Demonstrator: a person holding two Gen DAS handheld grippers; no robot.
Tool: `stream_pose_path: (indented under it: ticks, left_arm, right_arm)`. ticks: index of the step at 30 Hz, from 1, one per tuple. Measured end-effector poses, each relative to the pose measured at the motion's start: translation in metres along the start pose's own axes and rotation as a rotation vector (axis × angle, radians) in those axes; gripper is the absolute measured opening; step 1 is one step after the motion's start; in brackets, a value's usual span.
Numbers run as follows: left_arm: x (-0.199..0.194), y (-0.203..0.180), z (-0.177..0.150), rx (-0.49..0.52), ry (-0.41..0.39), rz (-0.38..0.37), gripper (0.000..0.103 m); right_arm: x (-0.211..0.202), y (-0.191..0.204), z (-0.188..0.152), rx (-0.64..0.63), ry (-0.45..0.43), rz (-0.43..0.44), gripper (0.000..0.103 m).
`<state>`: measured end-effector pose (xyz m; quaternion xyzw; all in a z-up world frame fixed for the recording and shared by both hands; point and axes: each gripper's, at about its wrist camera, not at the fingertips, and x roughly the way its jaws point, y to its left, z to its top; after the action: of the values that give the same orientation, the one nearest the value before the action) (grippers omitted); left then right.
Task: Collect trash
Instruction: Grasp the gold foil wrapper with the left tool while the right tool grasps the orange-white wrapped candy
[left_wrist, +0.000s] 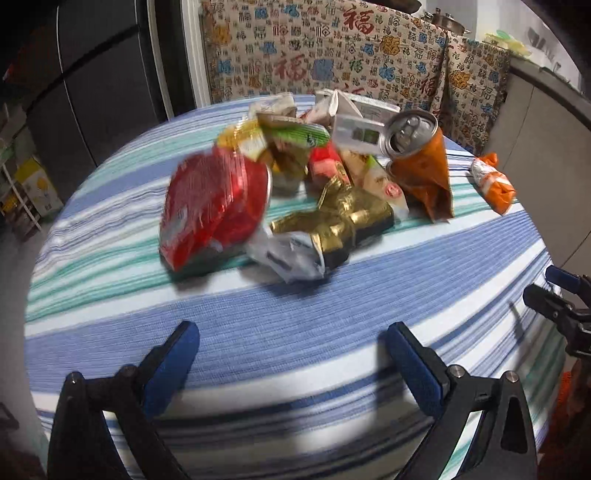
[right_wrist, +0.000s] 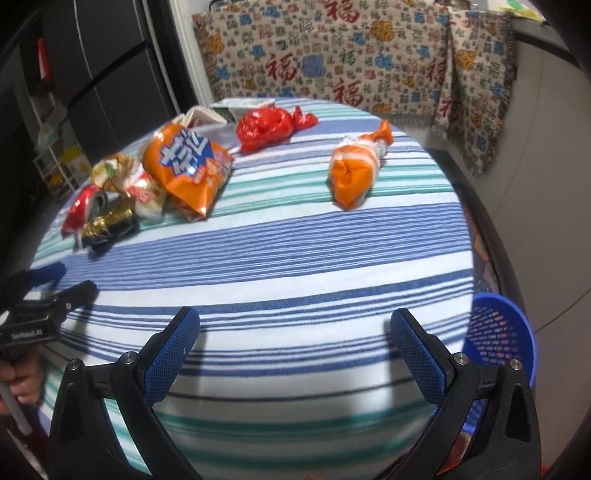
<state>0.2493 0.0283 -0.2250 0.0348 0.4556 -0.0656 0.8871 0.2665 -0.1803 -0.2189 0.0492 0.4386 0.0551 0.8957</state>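
Two hand-held grippers hover over the near edge of a round table draped in a blue, white and green striped cloth (right_wrist: 295, 266), both empty, at what looks like the start of a clear-up. The left gripper (left_wrist: 291, 354) has its blue-padded fingers spread wide and faces the main heap of trash: a blurred red wrapper (left_wrist: 214, 206), a crumpled gold foil packet (left_wrist: 332, 218) and an opened orange drink can (left_wrist: 417, 147) standing among cartons and packets. The right gripper (right_wrist: 295, 350), likewise spread wide, points at the sparser side, where an orange snack bag (right_wrist: 188, 166), a knotted red plastic bag (right_wrist: 269, 125) and a twisted orange-and-white wrapper (right_wrist: 354, 170) lie well apart. A blue mesh basket (right_wrist: 498, 332) sits below the table's right edge, seemingly placed to receive the litter. With it on that side, the lone wrapper looks the right hand's easiest first pick.
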Motion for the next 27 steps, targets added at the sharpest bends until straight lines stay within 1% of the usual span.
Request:
stream_pose_path:
  ticks: [3,5,6,9,11,14,17,19,21,23,24,27]
  left_arm:
    - [0.004,0.0,0.005,0.012,0.005,-0.001,0.103]
    - [0.006,0.001,0.007,0.011,0.007,0.002,0.103]
    - [0.006,0.001,0.008,0.012,0.006,0.003,0.103]
    - [0.006,0.002,0.01,0.024,0.011,-0.002,0.103]
    - [0.007,0.001,0.013,0.052,0.022,-0.02,0.103]
    - [0.009,0.008,0.025,0.107,0.049,-0.077,0.103]
    - [0.003,0.015,0.039,0.129,0.016,-0.124,0.103]
    - [0.006,0.014,0.047,0.151,0.0,-0.146,0.103]
    - [0.009,0.01,0.05,0.175,-0.015,-0.171,0.103]
    - [0.012,-0.001,0.048,0.211,-0.011,-0.208,0.102]
    - [0.011,-0.006,0.046,0.231,-0.004,-0.243,0.102]
    - [0.0,-0.023,0.034,0.306,0.013,-0.38,0.102]
  right_arm:
    - [0.009,0.003,0.003,-0.033,0.002,-0.013,0.103]
    - [0.012,0.007,0.004,-0.072,0.012,-0.036,0.103]
    - [0.015,0.01,0.004,-0.108,0.02,-0.06,0.103]
    - [0.019,0.008,0.009,-0.12,0.029,-0.048,0.103]
    - [0.022,0.007,0.013,-0.136,0.041,-0.037,0.103]
    - [0.023,0.005,0.014,-0.166,0.048,-0.01,0.103]
    - [0.021,0.004,0.011,-0.167,0.027,-0.007,0.103]
    - [0.023,0.005,0.013,-0.163,0.029,-0.011,0.103]
    - [0.023,0.006,0.014,-0.166,0.038,-0.01,0.103]
    - [0.023,0.005,0.014,-0.173,0.044,-0.004,0.103]
    - [0.023,0.004,0.014,-0.175,0.049,-0.002,0.103]
    - [0.021,0.0,0.013,-0.172,0.064,-0.001,0.103]
